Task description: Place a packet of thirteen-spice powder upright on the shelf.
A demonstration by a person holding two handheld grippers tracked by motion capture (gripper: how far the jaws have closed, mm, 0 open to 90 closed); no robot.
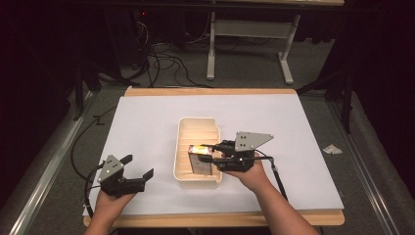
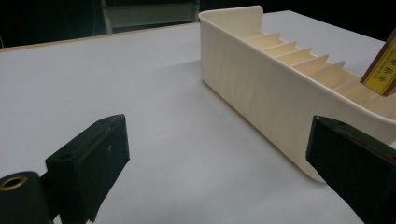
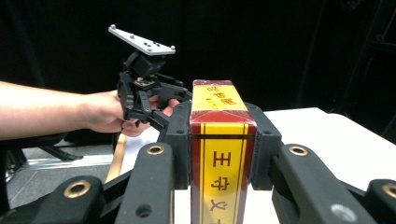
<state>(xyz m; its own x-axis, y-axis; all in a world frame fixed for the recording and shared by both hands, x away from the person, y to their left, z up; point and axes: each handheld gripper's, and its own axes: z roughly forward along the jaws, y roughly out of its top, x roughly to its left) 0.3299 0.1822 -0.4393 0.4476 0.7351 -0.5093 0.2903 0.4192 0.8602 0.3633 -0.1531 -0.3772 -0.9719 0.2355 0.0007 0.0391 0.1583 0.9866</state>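
The right tongs (image 1: pixel 208 152) pinch a yellow-and-red carton (image 3: pixel 219 154) by its two sides and hold it over the near end of the cream slotted tray (image 1: pixel 182 147), which sits mid-table on the white sheet (image 1: pixel 147 117). The left tongs (image 1: pixel 139 167) rest near the front-left edge of the table, jaws spread wide and holding nothing, just beside the tray's long wall.

A crumpled paper scrap (image 1: pixel 333 149) lies on the grey floor (image 1: pixel 244 73) near tangled black cables (image 1: pixel 166 63).
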